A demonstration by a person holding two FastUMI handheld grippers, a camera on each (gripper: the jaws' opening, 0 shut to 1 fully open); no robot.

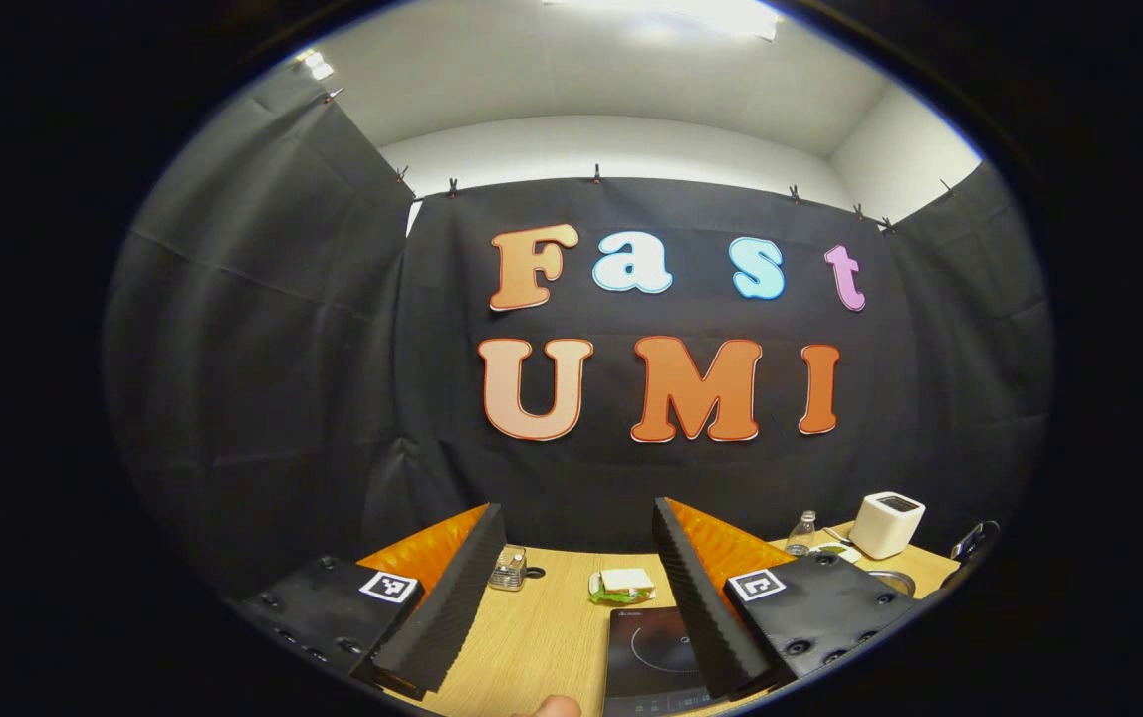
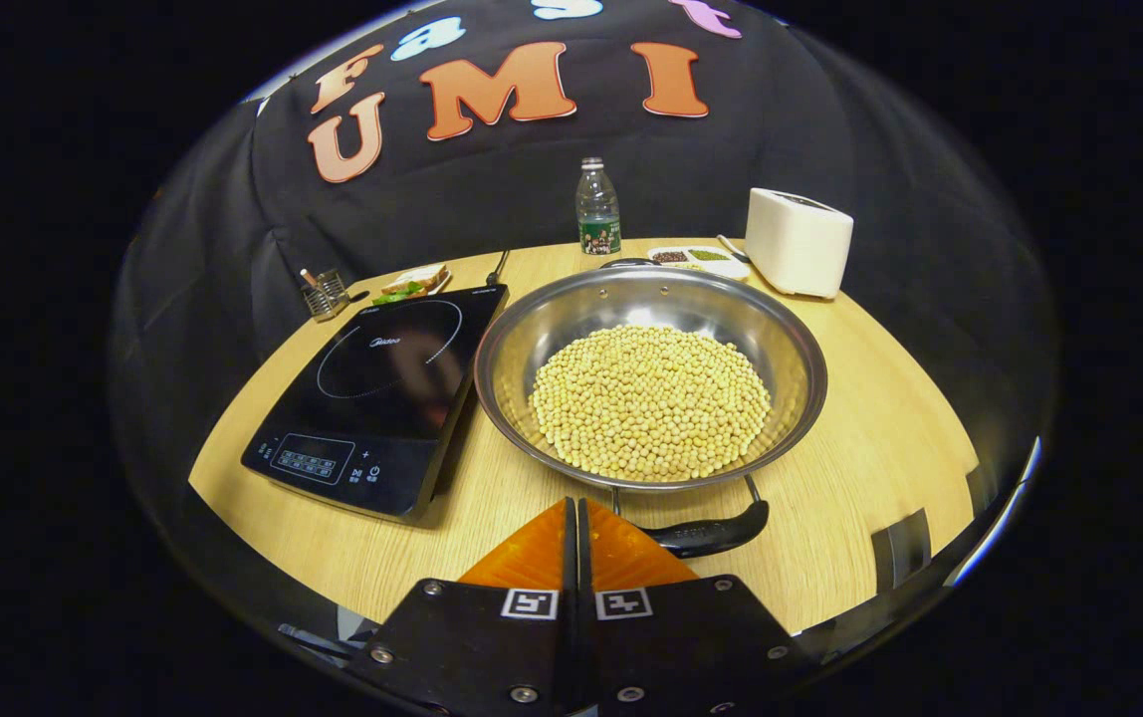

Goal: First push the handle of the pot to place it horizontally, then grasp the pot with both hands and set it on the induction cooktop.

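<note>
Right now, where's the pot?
In the right gripper view, the pot sits mid-table, right of the cooktop, just beyond the right gripper.

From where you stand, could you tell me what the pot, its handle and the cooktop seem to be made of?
The pot looks like polished stainless steel: silvery walls with bright reflections. Its handle seems to be dark plastic on metal wire brackets, though the exact material is unclear. The induction cooktop appears to have a glossy black glass top, since it mirrors the surroundings. The table looks like light wood or laminate with visible grain.
</note>
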